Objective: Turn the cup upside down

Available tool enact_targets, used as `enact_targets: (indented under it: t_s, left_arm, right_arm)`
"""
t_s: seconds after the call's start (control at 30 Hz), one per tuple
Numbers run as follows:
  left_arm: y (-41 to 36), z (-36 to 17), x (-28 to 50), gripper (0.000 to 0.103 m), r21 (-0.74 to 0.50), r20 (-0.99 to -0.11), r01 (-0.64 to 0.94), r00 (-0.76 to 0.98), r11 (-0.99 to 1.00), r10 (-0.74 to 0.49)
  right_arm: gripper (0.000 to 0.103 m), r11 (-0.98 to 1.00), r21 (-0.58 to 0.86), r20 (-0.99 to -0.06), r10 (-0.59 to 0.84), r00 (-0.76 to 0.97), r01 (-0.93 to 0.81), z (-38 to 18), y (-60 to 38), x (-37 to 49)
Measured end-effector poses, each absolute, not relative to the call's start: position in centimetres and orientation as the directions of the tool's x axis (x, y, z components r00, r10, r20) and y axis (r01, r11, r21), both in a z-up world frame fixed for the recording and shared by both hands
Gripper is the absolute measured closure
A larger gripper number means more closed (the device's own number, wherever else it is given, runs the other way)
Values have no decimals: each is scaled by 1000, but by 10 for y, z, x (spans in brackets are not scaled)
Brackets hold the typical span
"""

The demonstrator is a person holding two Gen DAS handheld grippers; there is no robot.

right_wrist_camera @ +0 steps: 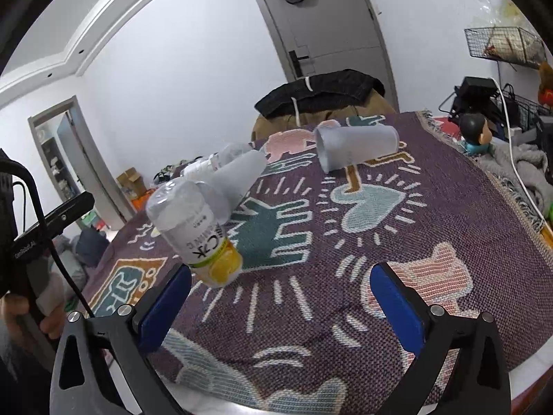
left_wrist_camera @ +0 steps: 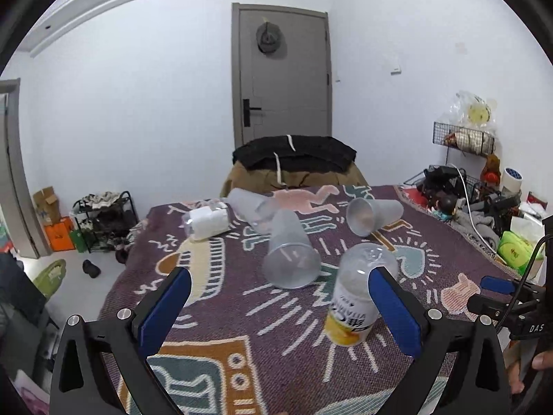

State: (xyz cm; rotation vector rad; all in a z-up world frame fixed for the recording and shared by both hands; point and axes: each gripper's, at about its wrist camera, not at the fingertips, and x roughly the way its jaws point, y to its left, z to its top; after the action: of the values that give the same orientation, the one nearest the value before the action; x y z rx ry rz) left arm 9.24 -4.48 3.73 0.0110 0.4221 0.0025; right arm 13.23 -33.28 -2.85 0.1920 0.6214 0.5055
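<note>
Left gripper (left_wrist_camera: 279,306) wide open, blue pads (left_wrist_camera: 165,307) well apart, nothing between them — hovering low over the patterned blanket (left_wrist_camera: 214,318) covering the surface. Right gripper (right_wrist_camera: 280,306) likewise spread open and empty, over the lower centre of the blanket in the right wrist view.

Three frosted cups on their sides:
- nearest cup (left_wrist_camera: 290,252) at frame centre in the left wrist view, mouth facing the camera, just beyond the left gripper tips
- second cup (left_wrist_camera: 373,214) upper right of centre, mouth facing left-front; same one at upper centre in the right wrist view (right_wrist_camera: 356,148)
- third cup (left_wrist_camera: 250,207) behind the nearest, its near end hidden by that cup

Clear bottle with yellow label (left_wrist_camera: 356,297) standing inverted on the blanket, tilted slightly, just inside the left gripper's right-hand pad in the left wrist view — contact not discernible. Left of centre in the right wrist view (right_wrist_camera: 197,228), just beyond the left-hand pad.

Another clear bottle with white label (left_wrist_camera: 207,221) lying on its side at upper left of the blanket.

Grey door (left_wrist_camera: 283,79) in the back wall, dark jacket (left_wrist_camera: 293,154) draped beyond the far blanket edge.
</note>
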Motion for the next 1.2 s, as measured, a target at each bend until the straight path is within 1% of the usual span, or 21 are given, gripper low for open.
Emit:
enact_targets:
  t_s: [0.23, 0.47, 0.67, 0.97, 1.2]
  left_arm:
    - [-22, 40, 66, 0, 11, -374, -43, 926, 999, 44]
    - [-6, 33, 48, 0, 22, -368, -55, 928, 998, 59]
    - [6, 27, 32, 0, 12, -351, -69, 934, 998, 69]
    - [23, 21, 6, 0, -23, -332, -119, 938, 993, 105]
    - [21, 23, -6, 0, 12, -306, -122, 945, 992, 120]
  right_arm:
    - [0, 864, 279, -512, 503, 697, -419, -18, -322, 121]
    - [0, 870, 250, -511, 492, 705, -426, -8, -315, 109]
    - [0, 880, 196, -518, 468, 717, -433, 0, -304, 96]
    - [0, 874, 157, -516, 470, 716, -460, 2, -294, 81]
    - [0, 875, 154, -510, 468, 721, -459, 2, -295, 80]
